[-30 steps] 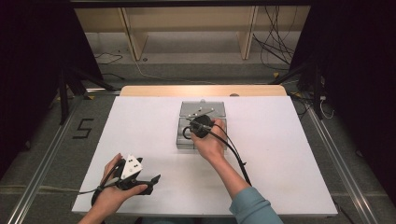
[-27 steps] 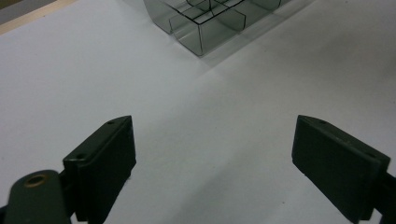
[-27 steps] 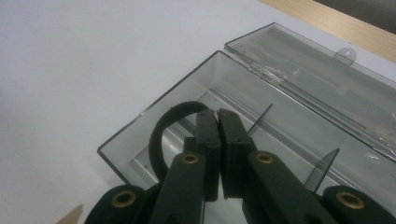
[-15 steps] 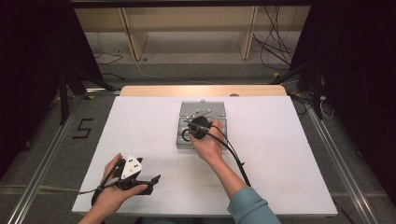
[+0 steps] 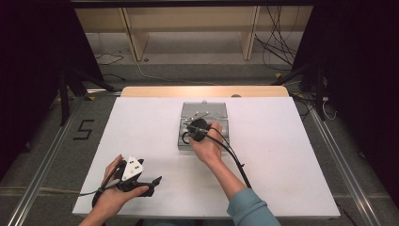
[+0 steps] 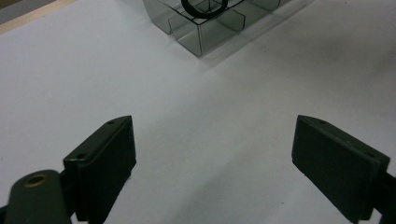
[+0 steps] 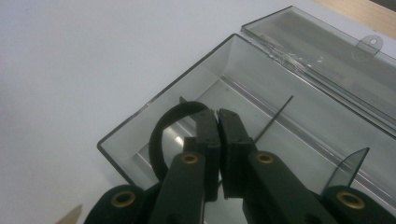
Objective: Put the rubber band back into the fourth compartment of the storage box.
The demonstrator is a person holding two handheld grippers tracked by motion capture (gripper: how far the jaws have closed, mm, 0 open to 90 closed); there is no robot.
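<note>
A clear plastic compartment box [image 5: 179, 141] lies open at the table's middle, its lid [image 5: 204, 109] folded back. My right gripper [image 5: 192, 132] hovers over the box's left part, shut on a black elastic ring [image 7: 158, 136] that loops out to the left of the jaws. In the right gripper view the right gripper [image 7: 217, 115] has its jaws nearly touching above a compartment of the box [image 7: 140, 114]. My left gripper [image 5: 151, 184] rests open near the table's front left, nothing between its jaws [image 6: 212, 135]. Farther off, the left gripper view catches the box [image 6: 201, 37] and the ring [image 6: 205, 10].
The white table top [image 5: 282, 155] spreads wide around the box. A wooden strip [image 5: 155, 91] runs along its far edge. The right gripper's black cable [image 5: 237, 162] trails across the table toward the person. Thin dividers [image 7: 275, 116] stand inside the box.
</note>
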